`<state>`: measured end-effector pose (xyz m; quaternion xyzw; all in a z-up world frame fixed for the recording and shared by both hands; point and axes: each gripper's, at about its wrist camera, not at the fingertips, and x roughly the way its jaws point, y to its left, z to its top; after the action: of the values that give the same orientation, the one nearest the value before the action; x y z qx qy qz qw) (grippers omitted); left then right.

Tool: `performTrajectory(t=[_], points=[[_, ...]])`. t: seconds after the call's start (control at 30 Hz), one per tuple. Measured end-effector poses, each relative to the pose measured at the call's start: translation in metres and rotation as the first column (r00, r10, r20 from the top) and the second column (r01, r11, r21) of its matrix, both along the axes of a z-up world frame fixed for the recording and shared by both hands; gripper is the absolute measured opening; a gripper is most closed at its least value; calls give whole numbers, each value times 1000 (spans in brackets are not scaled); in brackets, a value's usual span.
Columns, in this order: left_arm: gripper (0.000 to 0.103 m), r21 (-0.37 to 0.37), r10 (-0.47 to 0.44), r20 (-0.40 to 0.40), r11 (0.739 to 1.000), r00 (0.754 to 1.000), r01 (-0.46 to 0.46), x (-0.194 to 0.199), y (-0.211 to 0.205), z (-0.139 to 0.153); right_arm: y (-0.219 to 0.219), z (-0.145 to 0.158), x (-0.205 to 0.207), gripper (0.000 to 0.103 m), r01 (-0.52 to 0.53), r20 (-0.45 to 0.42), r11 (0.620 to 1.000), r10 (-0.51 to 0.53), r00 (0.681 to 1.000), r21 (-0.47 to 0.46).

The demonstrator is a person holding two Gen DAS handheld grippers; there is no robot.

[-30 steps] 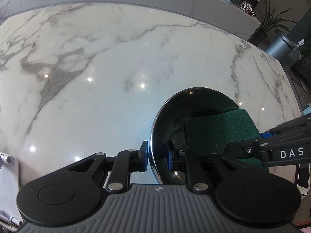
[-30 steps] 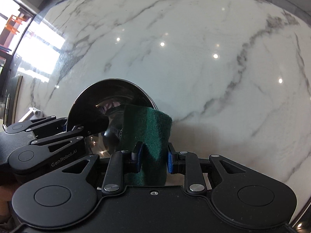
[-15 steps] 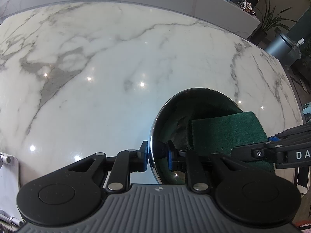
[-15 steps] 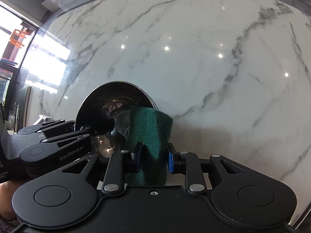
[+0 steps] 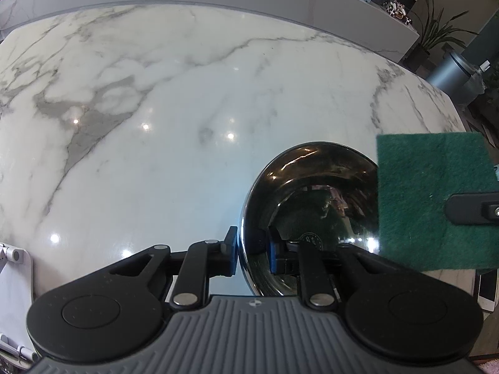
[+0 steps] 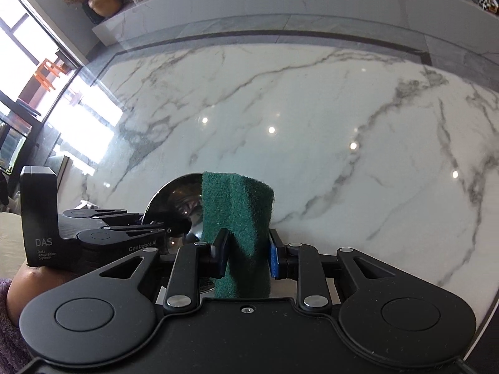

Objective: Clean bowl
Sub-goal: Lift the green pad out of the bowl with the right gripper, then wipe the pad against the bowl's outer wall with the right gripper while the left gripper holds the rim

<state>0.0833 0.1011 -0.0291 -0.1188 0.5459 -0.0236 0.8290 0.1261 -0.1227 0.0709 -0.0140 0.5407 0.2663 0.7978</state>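
Note:
A shiny steel bowl (image 5: 315, 199) rests on the white marble table (image 5: 162, 131). My left gripper (image 5: 252, 254) is shut on the bowl's near rim, one pad outside and one inside. A green scouring pad (image 5: 433, 199) hangs at the right of the left wrist view, lifted clear of the bowl's inside and covering its right edge. In the right wrist view my right gripper (image 6: 247, 257) is shut on that green scouring pad (image 6: 240, 212), which stands folded between the pads. The bowl (image 6: 177, 199) shows to its left, half hidden by the pad and by the left gripper's body.
A white stand (image 5: 12, 268) sits at the table's left edge. A raised marble ledge (image 6: 280, 3) with small items runs behind the table. A grey bin (image 5: 455, 74) and a plant (image 5: 436, 31) stand off the far right. A hand and sleeve (image 6: 15, 305) hold the left gripper.
The right gripper has risen and drawn back with the scouring pad, lifting it out of the bowl. The bowl's inside now shows bare. The left gripper has kept its hold on the rim.

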Motion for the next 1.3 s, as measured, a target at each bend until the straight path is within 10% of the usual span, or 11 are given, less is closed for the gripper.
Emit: performTrajectory(t=[0.4,1.3], points=[[17,0,-5,-2,1000,1000,5,0,-1,1,-17,-21,-7,24,19,114,983,2,994,-181],[17,-2,-18,3,1000,1000,18,-1,-5,0,-3,-50,2,24,76,-137,993,-63,989,91]])
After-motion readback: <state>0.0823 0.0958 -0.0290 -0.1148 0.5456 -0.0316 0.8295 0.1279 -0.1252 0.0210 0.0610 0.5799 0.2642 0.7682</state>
